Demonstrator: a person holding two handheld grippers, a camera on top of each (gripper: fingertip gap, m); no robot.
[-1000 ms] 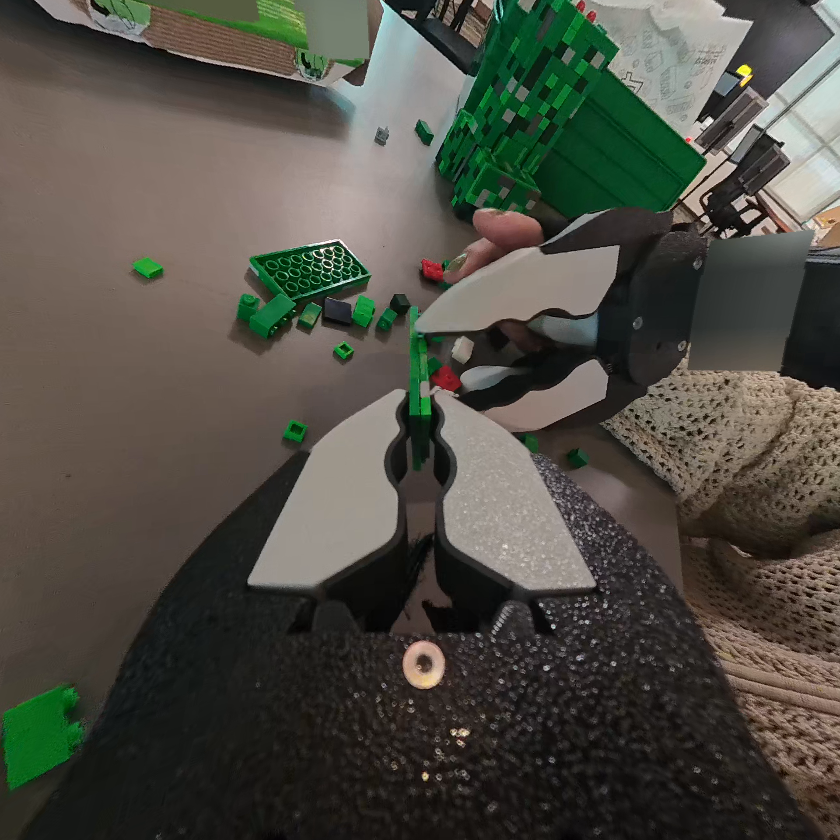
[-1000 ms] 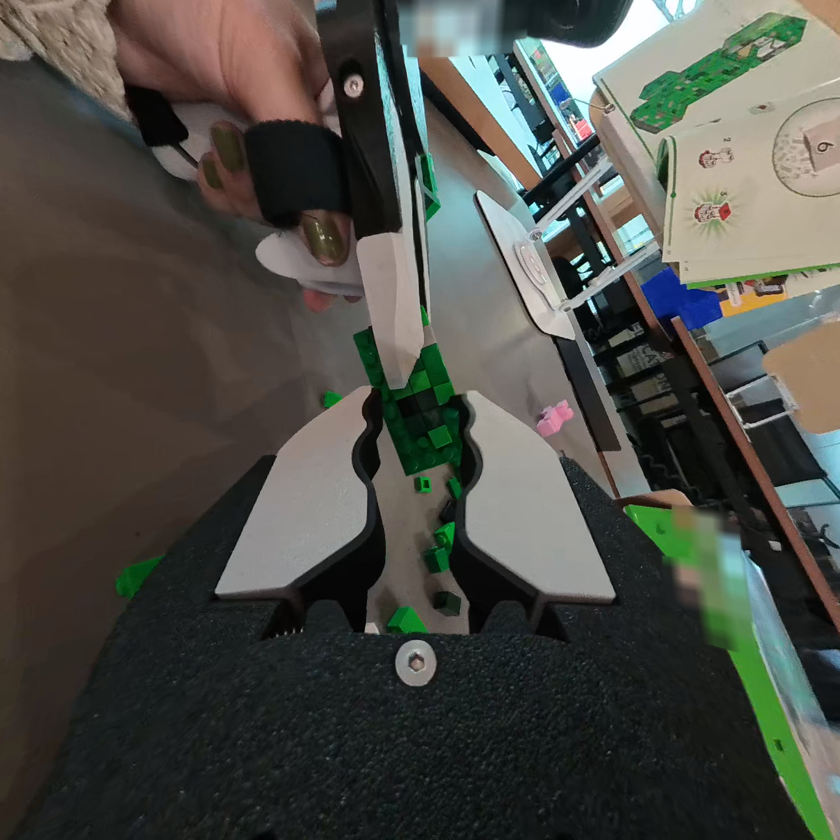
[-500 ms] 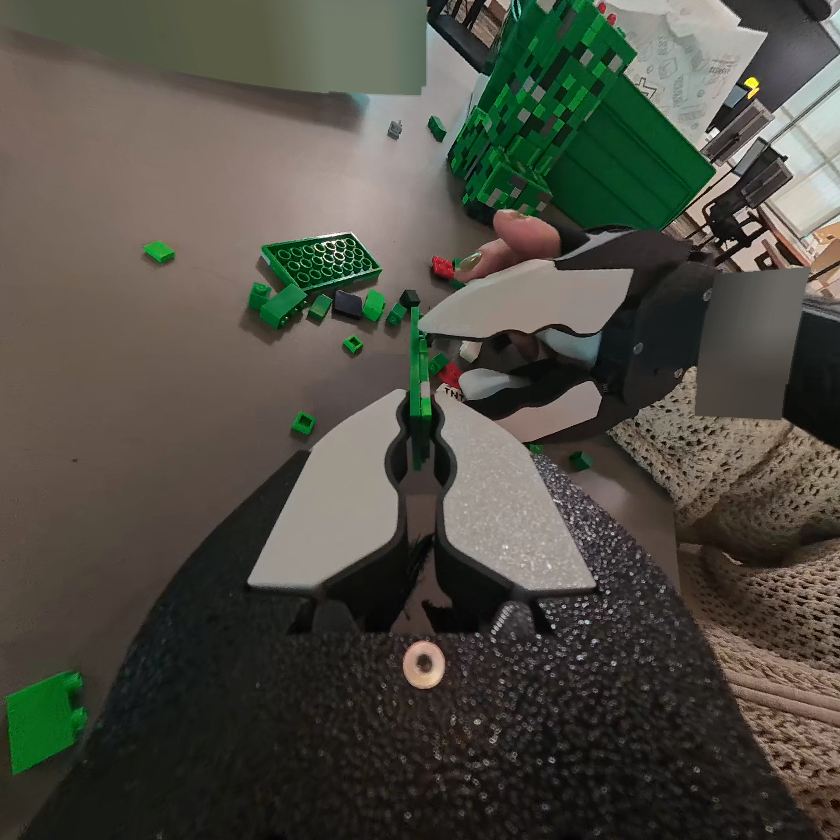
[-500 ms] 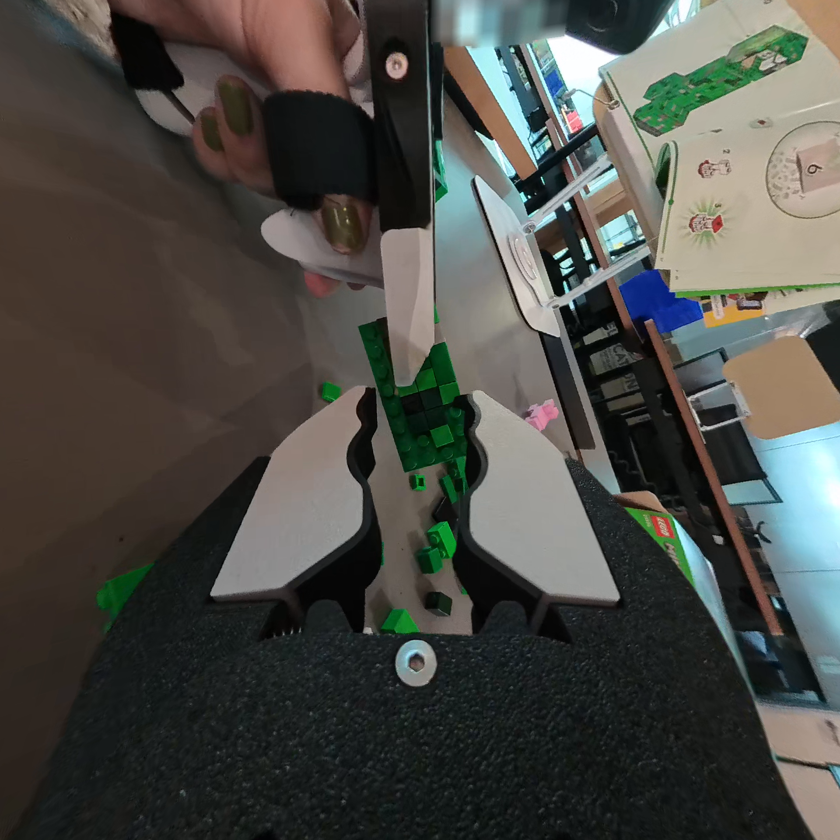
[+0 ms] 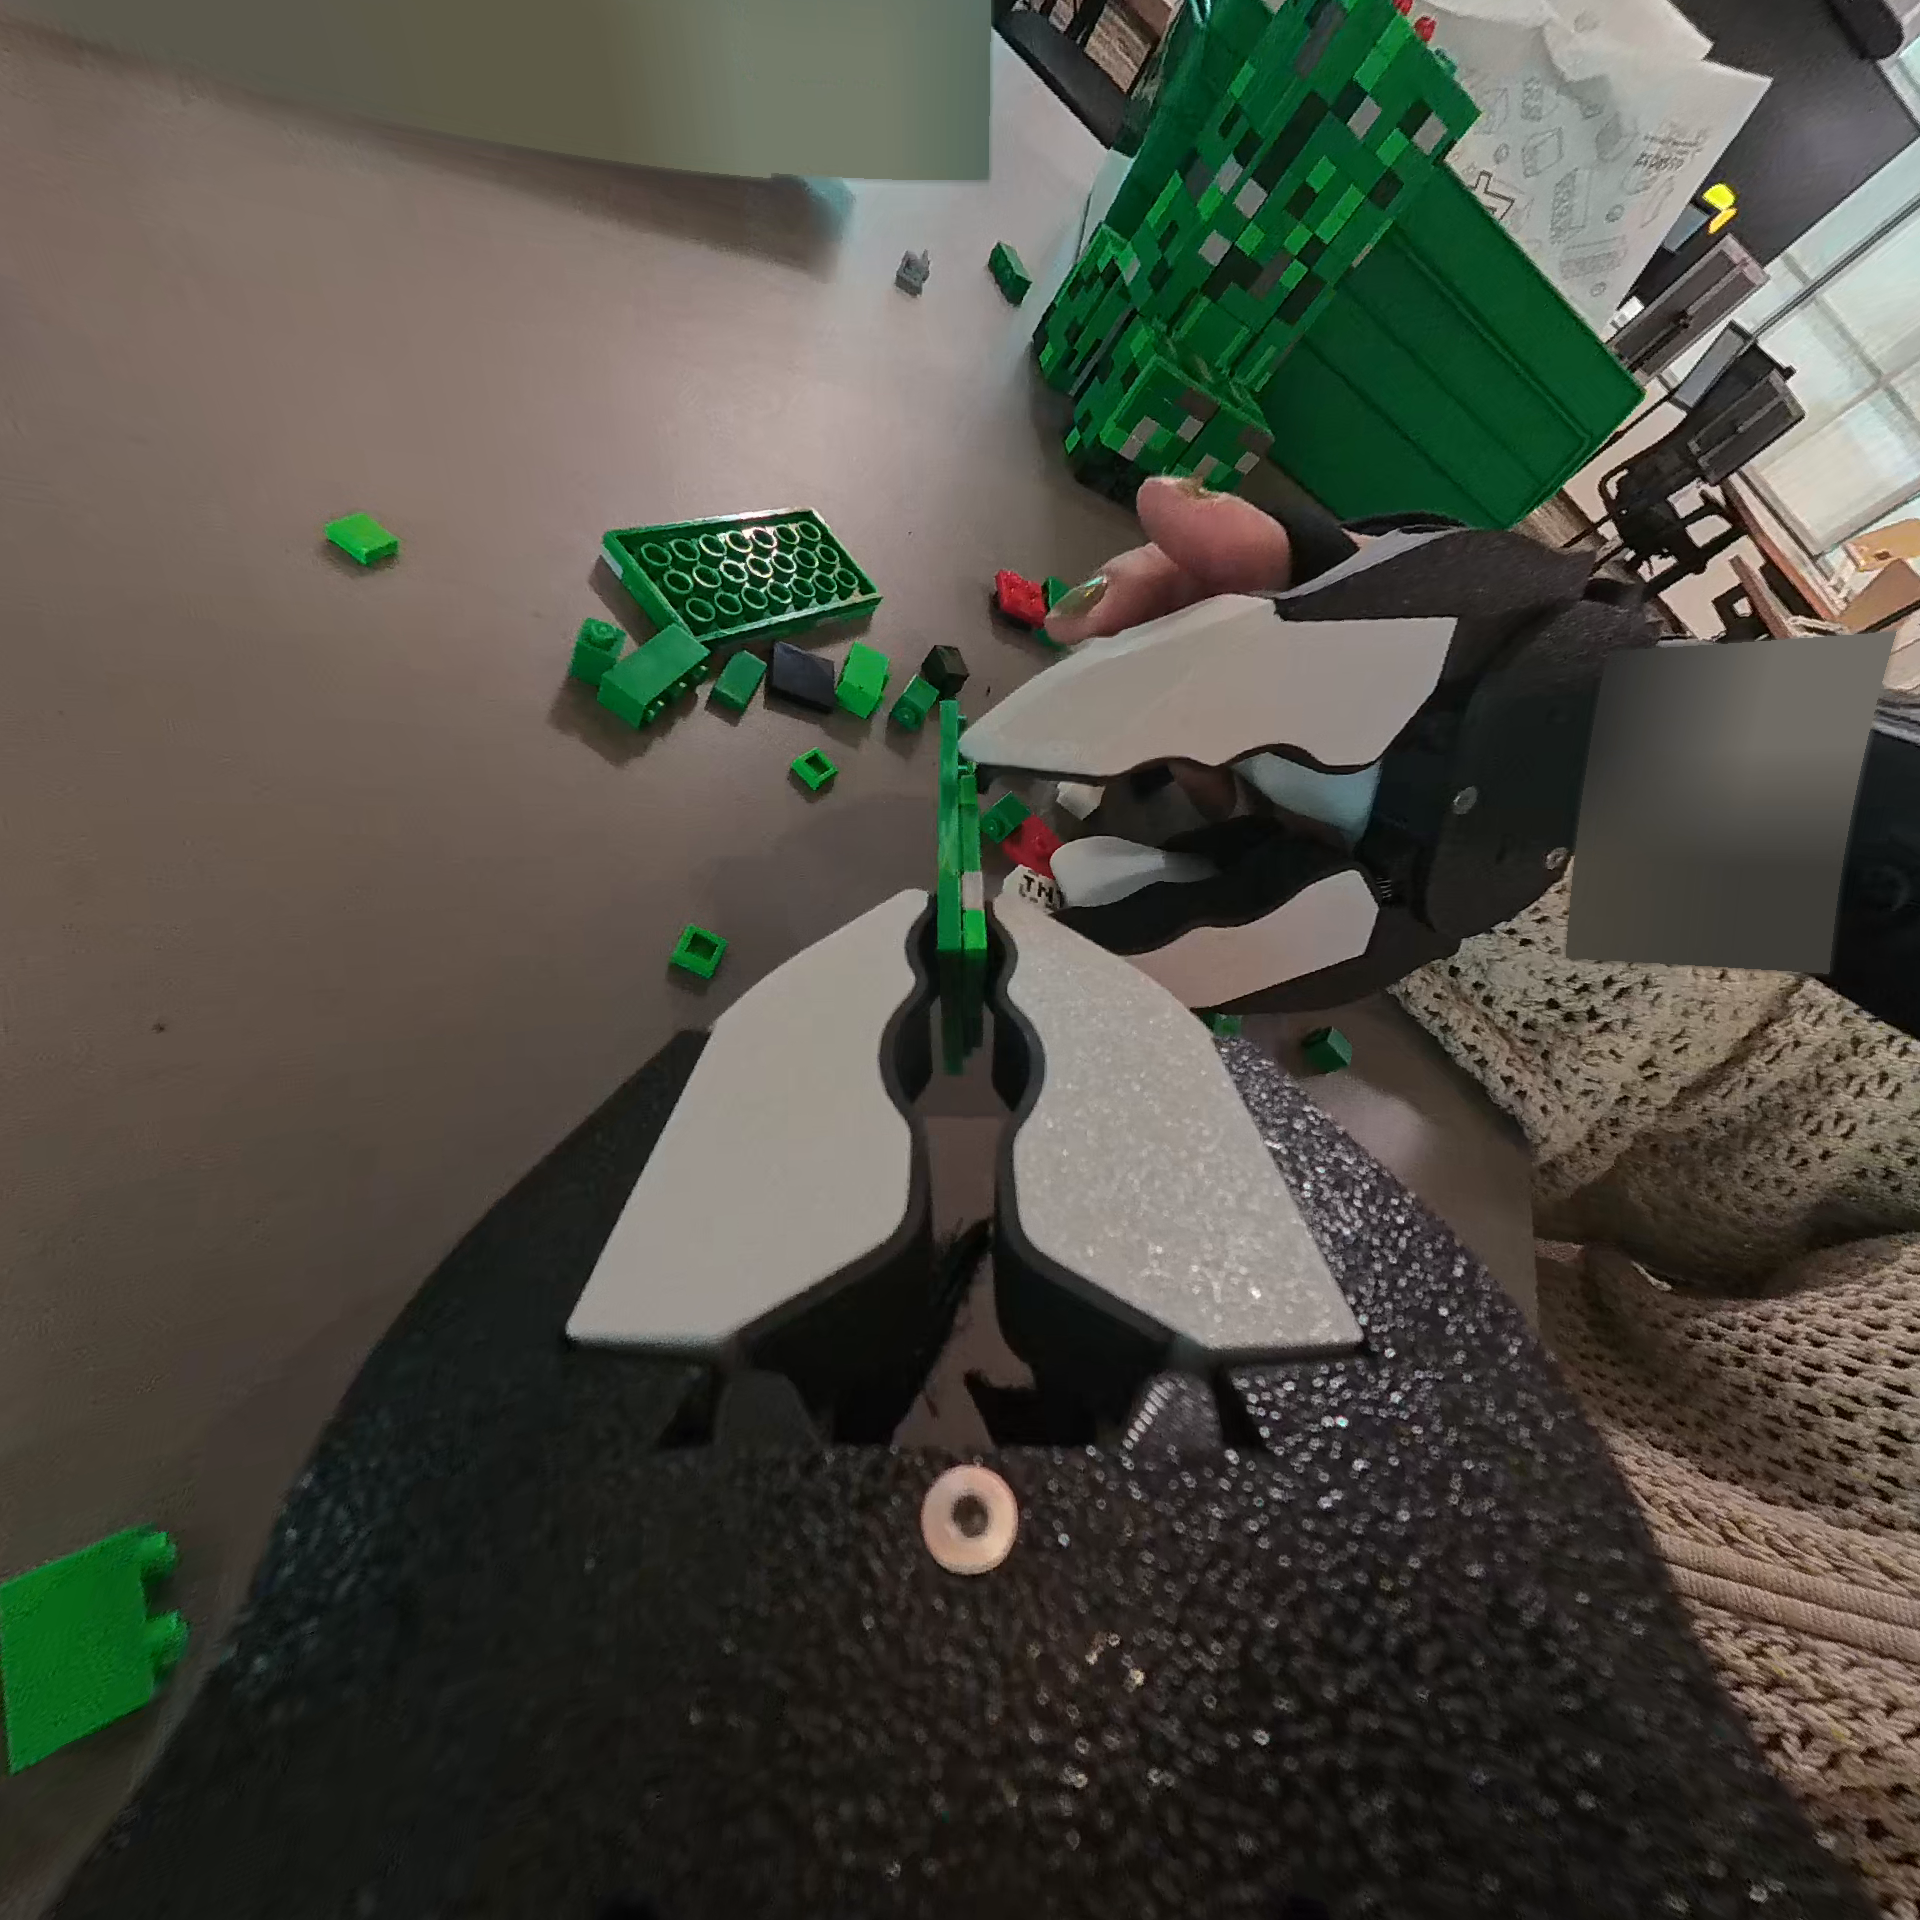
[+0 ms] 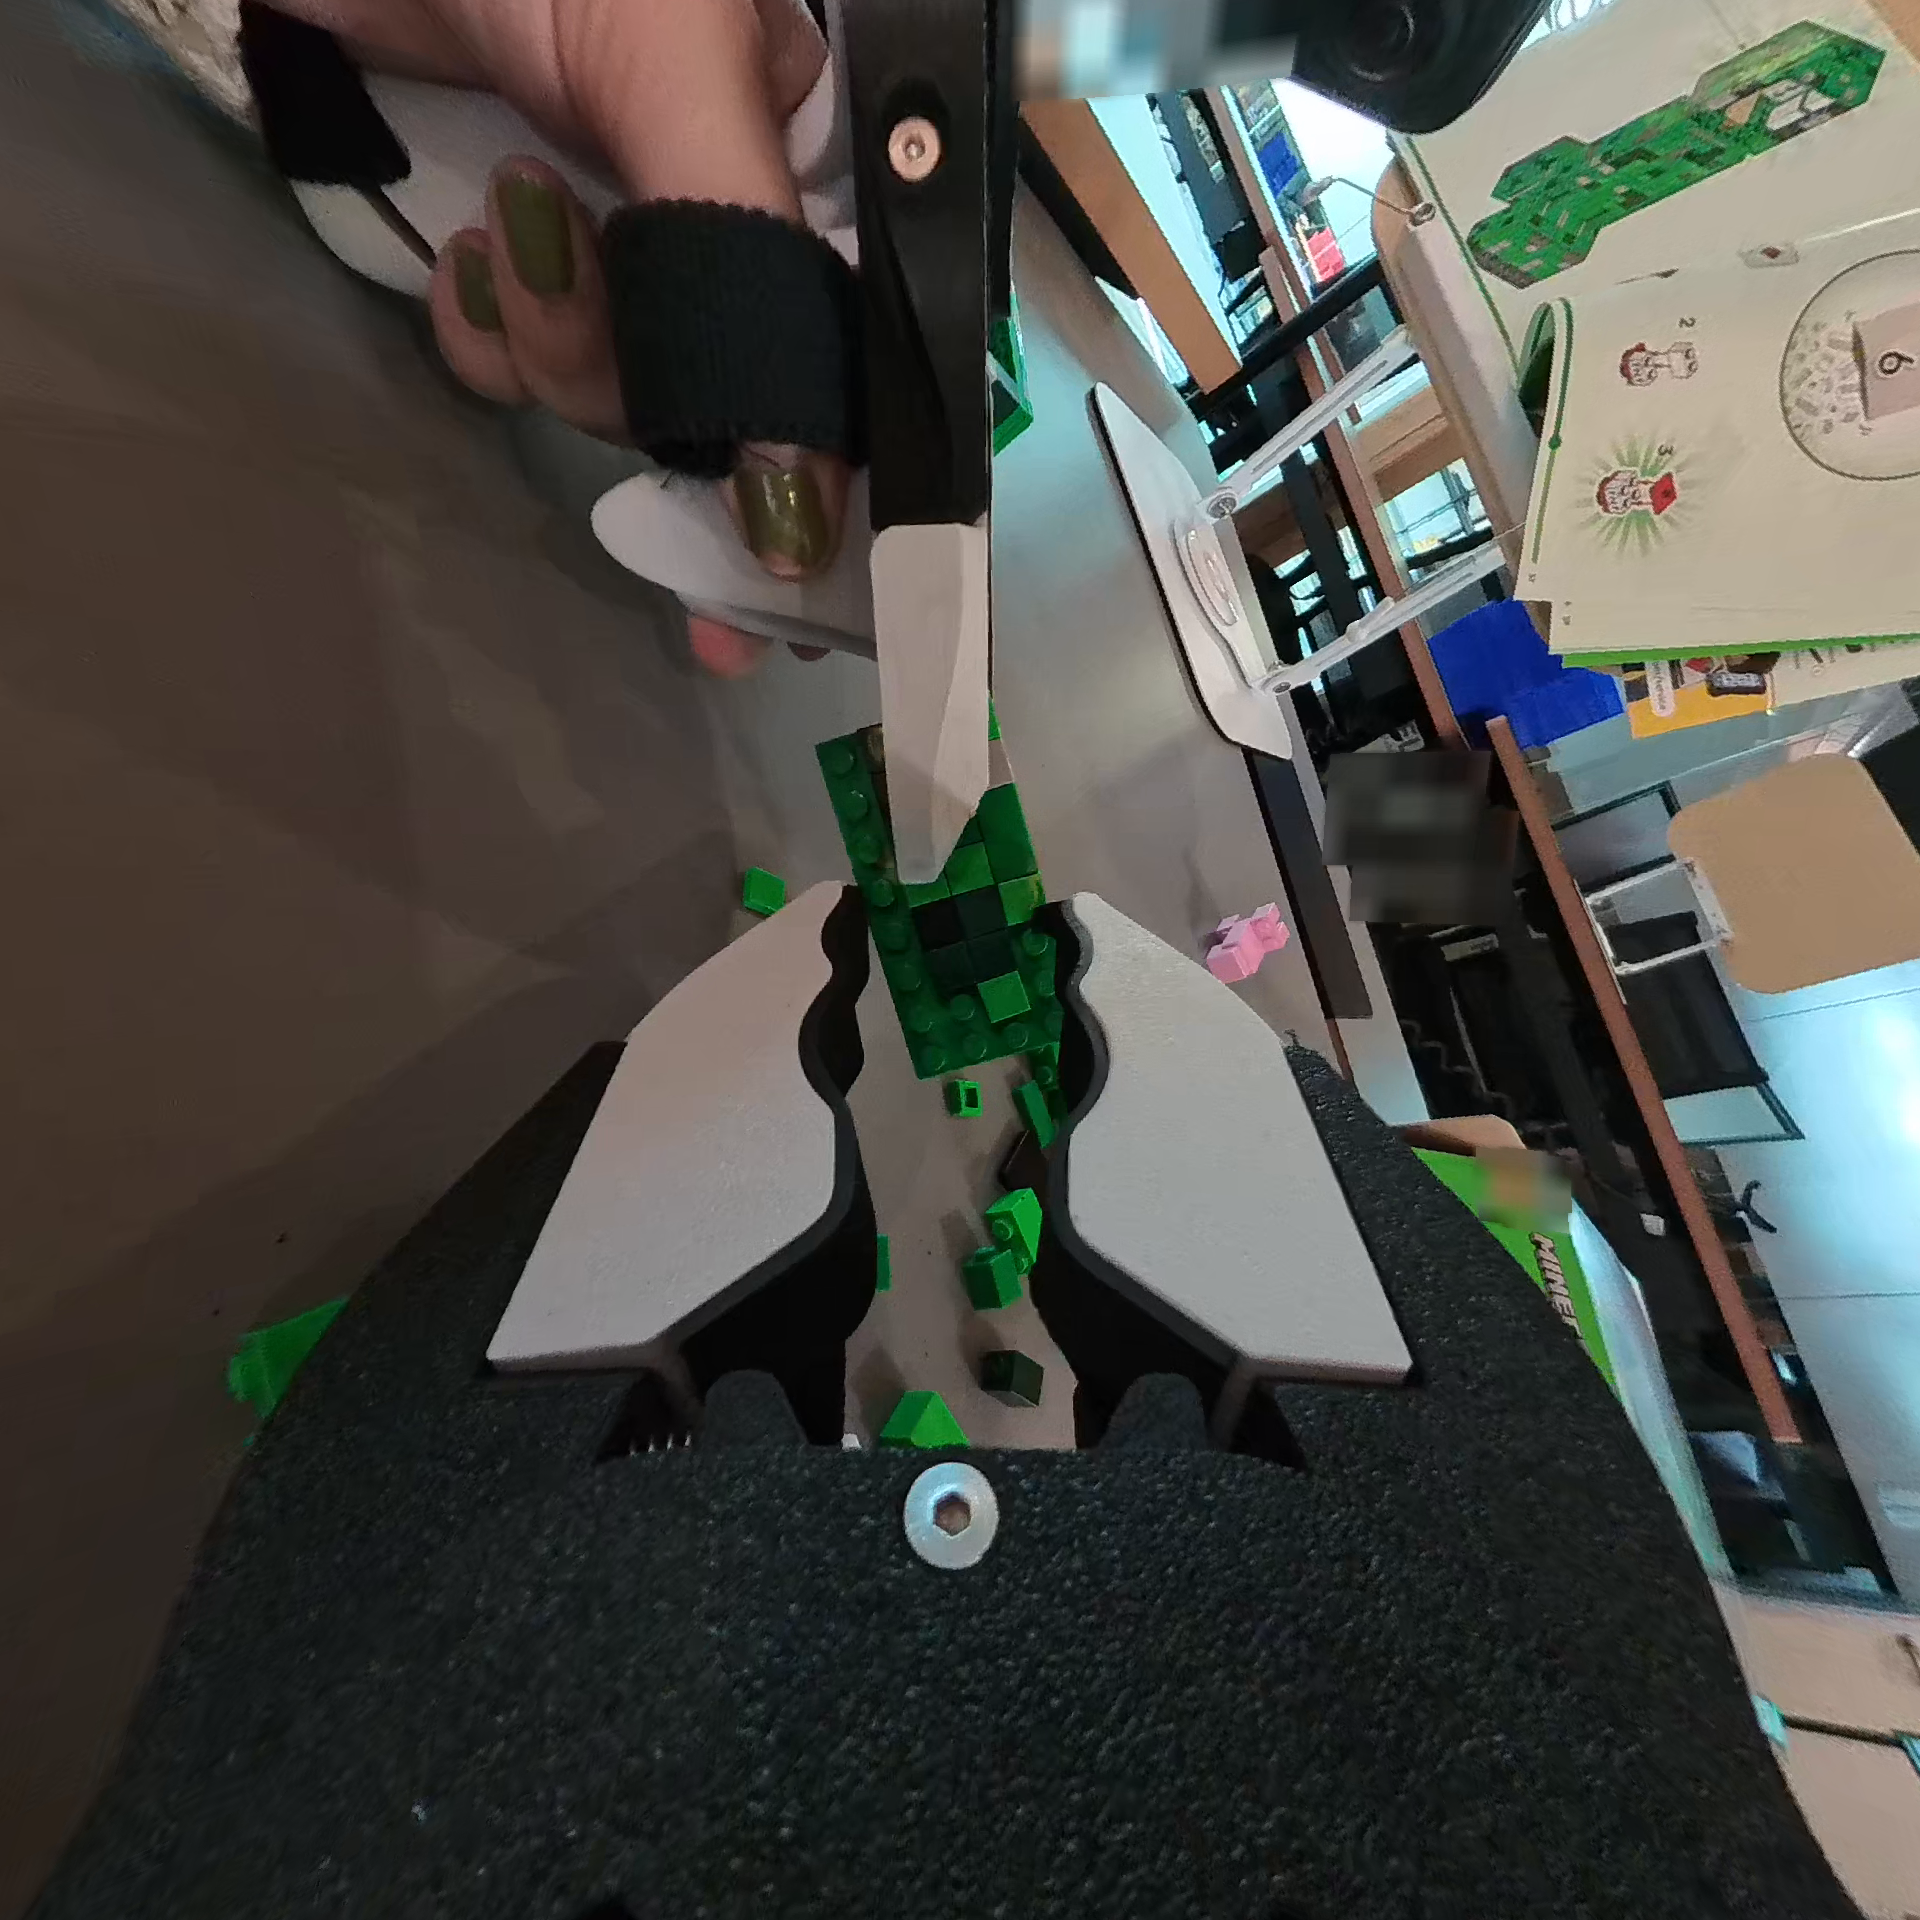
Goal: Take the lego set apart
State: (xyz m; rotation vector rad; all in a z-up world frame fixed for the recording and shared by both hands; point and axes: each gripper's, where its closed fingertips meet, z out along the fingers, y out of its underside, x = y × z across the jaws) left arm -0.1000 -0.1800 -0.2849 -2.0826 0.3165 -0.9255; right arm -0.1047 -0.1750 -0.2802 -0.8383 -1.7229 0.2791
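L tool point(image 5: 961, 914) clamps green panel point(image 5: 958, 831) edge-on; R tool point(image 6: 961, 925) agape, sees studded face.

Brick panel point(image 5: 958, 894) on edge between two claws, above the desk point(image 5: 312, 883).

Clamped in the left claw point(image 5: 961, 914) near; right claw point(image 5: 1013, 805) to its right, one tip touching the panel's far end. Loose bricks point(image 5: 743, 675) and a studded plate point(image 5: 740, 571) far left on the desk; tall built model point(image 5: 1247, 249) far right.
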